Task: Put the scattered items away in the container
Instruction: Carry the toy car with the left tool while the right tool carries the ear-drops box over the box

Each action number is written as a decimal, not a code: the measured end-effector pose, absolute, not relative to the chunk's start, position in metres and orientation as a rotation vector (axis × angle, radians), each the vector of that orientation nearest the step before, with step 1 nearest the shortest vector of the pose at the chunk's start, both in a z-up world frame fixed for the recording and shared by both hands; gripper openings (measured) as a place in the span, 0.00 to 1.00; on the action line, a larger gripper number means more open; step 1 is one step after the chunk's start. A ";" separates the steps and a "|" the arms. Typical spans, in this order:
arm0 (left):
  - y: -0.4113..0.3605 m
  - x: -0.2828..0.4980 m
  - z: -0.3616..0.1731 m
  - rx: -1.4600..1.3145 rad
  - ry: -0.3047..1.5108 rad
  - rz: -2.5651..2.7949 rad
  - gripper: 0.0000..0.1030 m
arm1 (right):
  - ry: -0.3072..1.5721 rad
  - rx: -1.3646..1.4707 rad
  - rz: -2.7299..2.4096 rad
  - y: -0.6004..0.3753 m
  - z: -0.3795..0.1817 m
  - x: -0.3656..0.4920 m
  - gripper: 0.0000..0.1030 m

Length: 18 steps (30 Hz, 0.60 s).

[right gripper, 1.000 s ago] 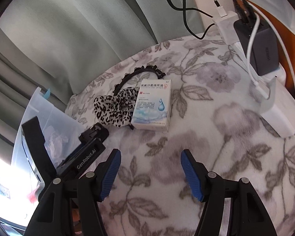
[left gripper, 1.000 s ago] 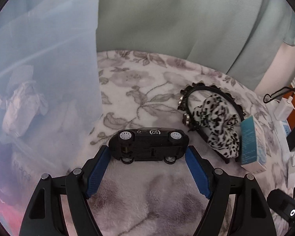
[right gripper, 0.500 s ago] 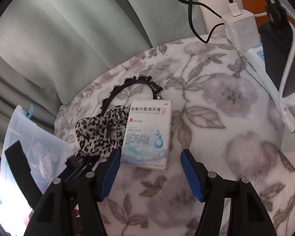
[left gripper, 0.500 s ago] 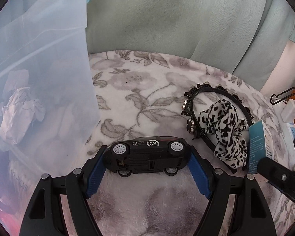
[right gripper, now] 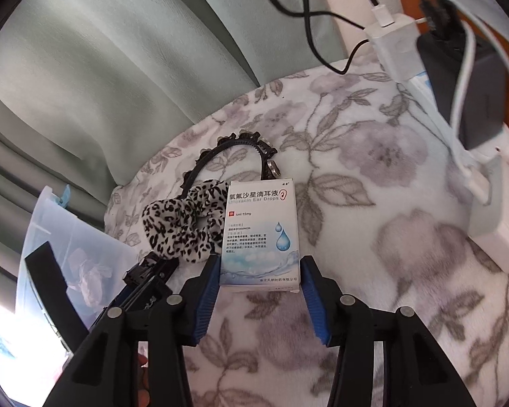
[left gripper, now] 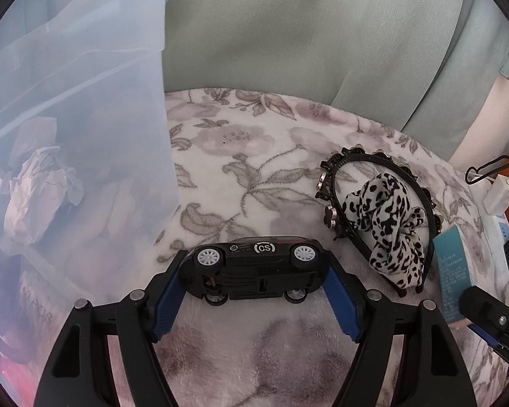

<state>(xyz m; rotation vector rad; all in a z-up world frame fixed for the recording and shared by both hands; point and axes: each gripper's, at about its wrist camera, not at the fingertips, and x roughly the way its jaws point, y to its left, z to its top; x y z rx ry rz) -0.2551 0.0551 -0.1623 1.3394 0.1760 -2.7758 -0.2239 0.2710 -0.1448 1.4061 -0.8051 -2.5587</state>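
A black toy car (left gripper: 254, 268) lies on its side on the floral blanket, underside towards the left wrist camera. My left gripper (left gripper: 256, 261) is shut on it, a blue pad at each end. A white and blue ear-drops box (right gripper: 259, 230) lies flat with its near end between the pads of my right gripper (right gripper: 260, 263). Those jaws are closing and both pads meet the box's sides. The translucent blue container (left gripper: 85, 118) stands at the left with crumpled paper (left gripper: 37, 196) inside. A leopard scrunchie (right gripper: 183, 227) and a black headband (right gripper: 227, 142) lie beside the box.
Chargers, a power strip and cables (right gripper: 458, 78) crowd the right edge of the blanket (right gripper: 390, 203). A pale green curtain (left gripper: 288, 34) hangs behind. The right gripper's finger (left gripper: 492, 318) shows low at the right of the left wrist view.
My right gripper came forward over the blanket to the ear-drops box and its jaws narrowed onto it. The left pads, first with small gaps beside the car, now touch both ends.
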 end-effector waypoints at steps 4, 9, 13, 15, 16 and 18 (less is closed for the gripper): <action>0.058 -0.244 -0.160 1.358 0.162 -2.777 0.74 | -0.839 1.410 -2.556 0.274 -0.142 -0.207 0.49; 0.059 -0.222 -0.151 1.393 0.174 -2.784 0.74 | -0.890 1.377 -2.545 0.276 -0.130 -0.182 0.49; 0.058 -0.201 -0.134 1.385 0.193 -2.811 0.74 | -0.896 1.311 -2.557 0.274 -0.107 -0.164 0.49; 0.058 -0.189 -0.119 1.354 0.189 -2.837 0.74 | -0.893 1.272 -2.563 0.271 -0.094 -0.154 0.49; 0.057 -0.183 -0.111 1.333 0.190 -2.852 0.74 | -0.889 1.254 -2.566 0.269 -0.088 -0.149 0.49; 0.055 -0.171 -0.093 1.286 0.193 -2.883 0.74 | -0.884 1.218 -2.570 0.266 -0.076 -0.138 0.49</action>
